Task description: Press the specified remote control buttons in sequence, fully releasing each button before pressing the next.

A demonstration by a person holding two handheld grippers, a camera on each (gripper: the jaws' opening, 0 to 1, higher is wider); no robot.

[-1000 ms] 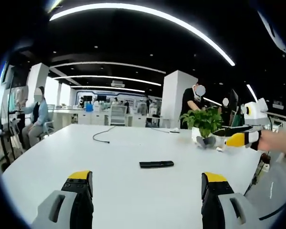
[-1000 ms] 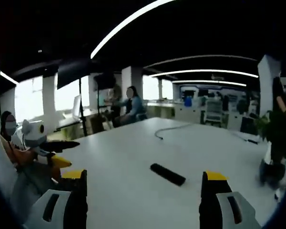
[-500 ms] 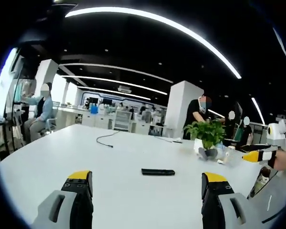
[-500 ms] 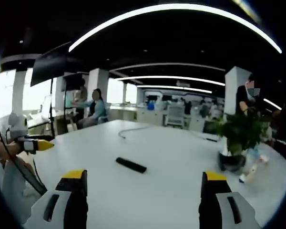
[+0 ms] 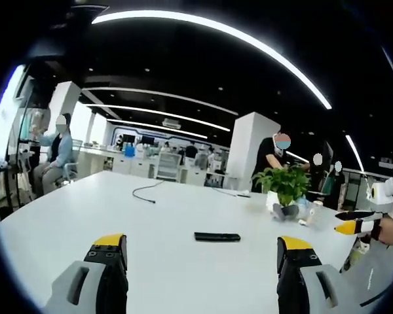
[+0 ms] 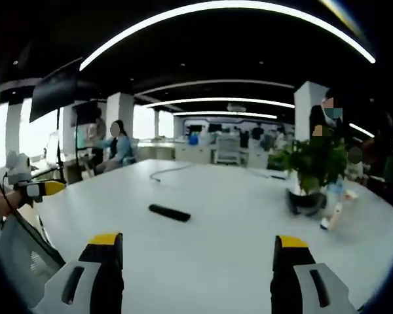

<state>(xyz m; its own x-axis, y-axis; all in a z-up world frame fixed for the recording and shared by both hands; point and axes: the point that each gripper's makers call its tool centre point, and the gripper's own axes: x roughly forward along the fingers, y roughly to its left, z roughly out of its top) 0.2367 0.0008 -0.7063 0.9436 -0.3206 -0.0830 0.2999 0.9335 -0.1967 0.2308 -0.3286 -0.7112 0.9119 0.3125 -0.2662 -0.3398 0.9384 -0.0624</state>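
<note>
With both the left gripper (image 5: pixel 201 261) and right gripper (image 6: pixel 198 261) spread wide and holding nothing, the slim black remote (image 5: pixel 217 237) lies flat mid-table (image 5: pixel 65 216), well off every edge, probably light, rigid and prone to sliding, so press straight down.

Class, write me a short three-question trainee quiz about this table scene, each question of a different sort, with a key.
1. True or false: the remote control lies flat on the white table.
2. The left tool is: A) open, B) shut on the remote.
3. Fill in: near the table's far side stands a potted ____.

Key: 1 true. 2 A; its jaws stand apart, holding nothing, well short of the remote. 3 plant.
</note>
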